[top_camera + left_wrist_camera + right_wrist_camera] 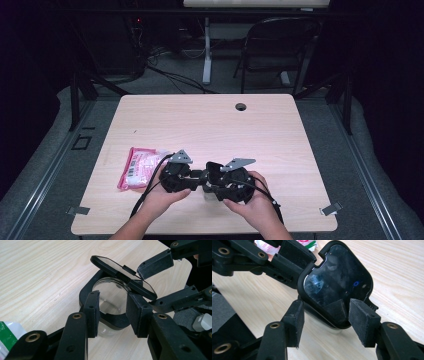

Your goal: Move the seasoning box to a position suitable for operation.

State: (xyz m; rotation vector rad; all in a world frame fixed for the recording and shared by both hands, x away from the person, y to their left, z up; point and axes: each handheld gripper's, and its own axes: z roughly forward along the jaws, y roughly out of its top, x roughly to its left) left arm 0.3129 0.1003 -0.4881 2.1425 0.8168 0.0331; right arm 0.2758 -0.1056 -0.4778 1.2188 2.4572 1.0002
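A clear round container (111, 293) with a black collar stands near the table's front edge, between my two hands (210, 194). Its black hinged lid (120, 271) is tipped up. My left gripper (113, 313) has its pads pressed on both sides of the container's clear body. My right gripper (328, 323) faces the lid's inner face (337, 282). Its jaws stand apart on either side of the lid's lower edge, with a gap at one pad. In the high view the left gripper (197, 175) and the right gripper (209, 176) meet tip to tip.
A pink and white packet (140, 167) lies just left of my left hand. The light wooden table (210, 120) has a cable hole (241, 106) at the back. A folding chair (280, 45) stands behind the table.
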